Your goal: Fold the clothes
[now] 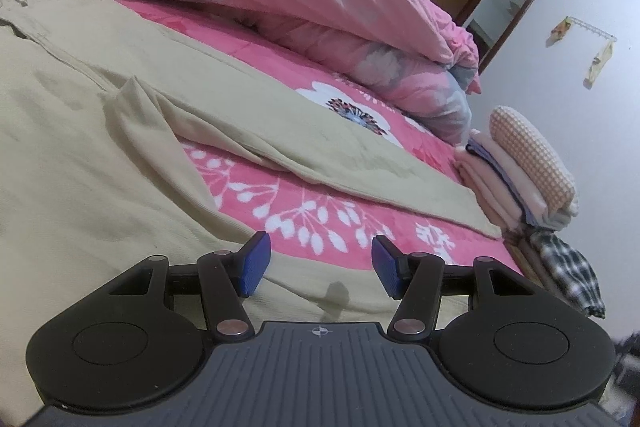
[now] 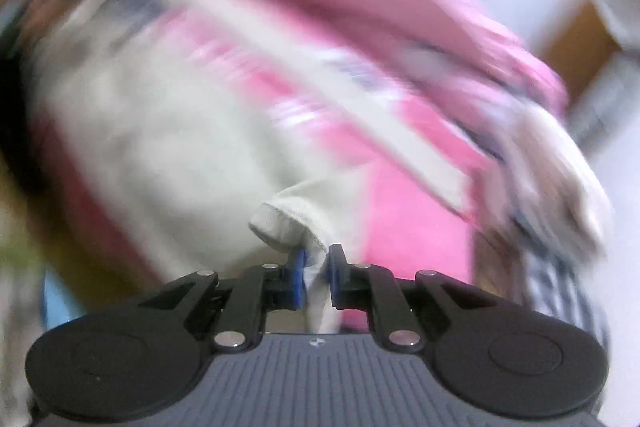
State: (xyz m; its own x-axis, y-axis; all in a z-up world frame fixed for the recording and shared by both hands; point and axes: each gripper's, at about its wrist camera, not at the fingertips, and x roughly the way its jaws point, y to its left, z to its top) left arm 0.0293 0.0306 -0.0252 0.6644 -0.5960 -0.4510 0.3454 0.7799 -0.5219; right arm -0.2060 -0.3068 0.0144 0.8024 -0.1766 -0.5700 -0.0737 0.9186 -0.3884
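On pink floral bedsheet [image 1: 348,223], beige garment [image 1: 80,147]

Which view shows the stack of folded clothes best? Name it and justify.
The left wrist view: the stack of folded pastel clothes sits sharp at the edge of the pink floral bed, topped by a checked piece. The right wrist view shows only a motion-blurred smear there.

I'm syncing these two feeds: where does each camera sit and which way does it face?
Left wrist: on the left gripper, low over the bed, looking along the spread beige garment toward folded clothes; open blue fingers show.
Right wrist: on the right gripper, motion-blurred, fingers clamping the garment's hem.
Shared: beige garment, pink bedsheet.
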